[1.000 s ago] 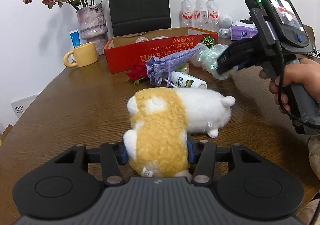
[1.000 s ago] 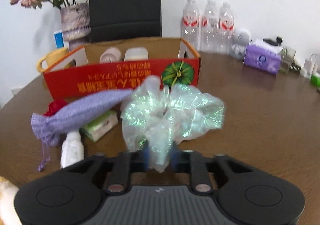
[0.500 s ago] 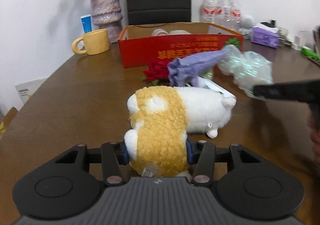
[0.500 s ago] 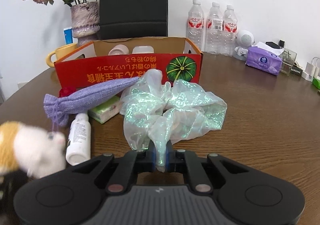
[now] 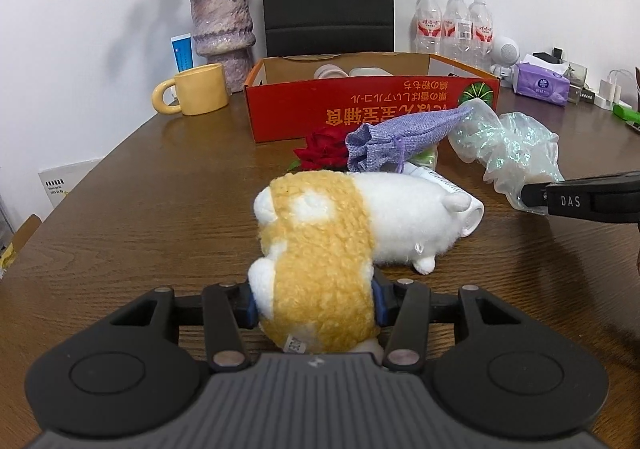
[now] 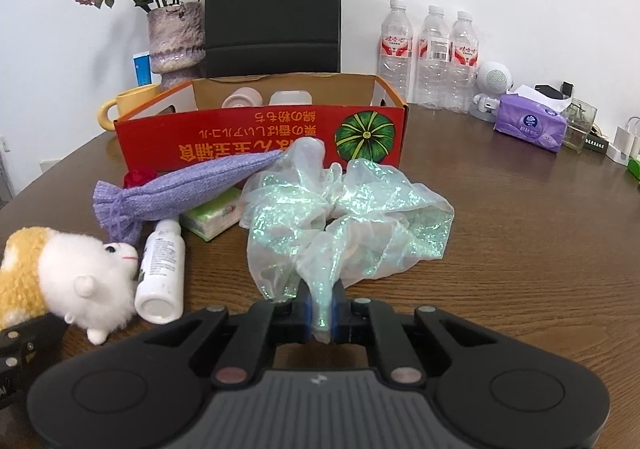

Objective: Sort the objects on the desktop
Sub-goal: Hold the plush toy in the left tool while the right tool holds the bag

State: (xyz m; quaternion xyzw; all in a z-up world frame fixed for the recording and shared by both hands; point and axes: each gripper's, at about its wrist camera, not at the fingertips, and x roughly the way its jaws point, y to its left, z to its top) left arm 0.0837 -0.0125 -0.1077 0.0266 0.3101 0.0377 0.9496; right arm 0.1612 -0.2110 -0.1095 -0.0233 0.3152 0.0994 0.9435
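My left gripper (image 5: 314, 307) is shut on the yellow rear of a yellow-and-white plush toy (image 5: 320, 249) that lies on the brown table (image 5: 152, 217); the toy also shows in the right wrist view (image 6: 60, 273). My right gripper (image 6: 322, 315) is shut on a shimmery green-white gauze cloth (image 6: 348, 217), bunched on the table in front of it; the cloth (image 5: 512, 153) and right gripper (image 5: 536, 195) show in the left wrist view. Behind stands an open red cardboard box (image 6: 260, 141), also in the left wrist view (image 5: 360, 113).
A purple knit pouch (image 6: 180, 189), red rose (image 5: 324, 151), white bottle (image 6: 160, 269) and small green packet (image 6: 212, 215) lie before the box. Behind are a yellow mug (image 5: 196, 89), flower vase (image 5: 222, 25), black bag (image 6: 272, 9), water bottles (image 6: 432, 57) and purple tissue pack (image 6: 530, 123).
My right gripper has come down from a raised, tilted pose to level near the table at the right, still holding the cloth. My left gripper keeps its grip on the plush toy.
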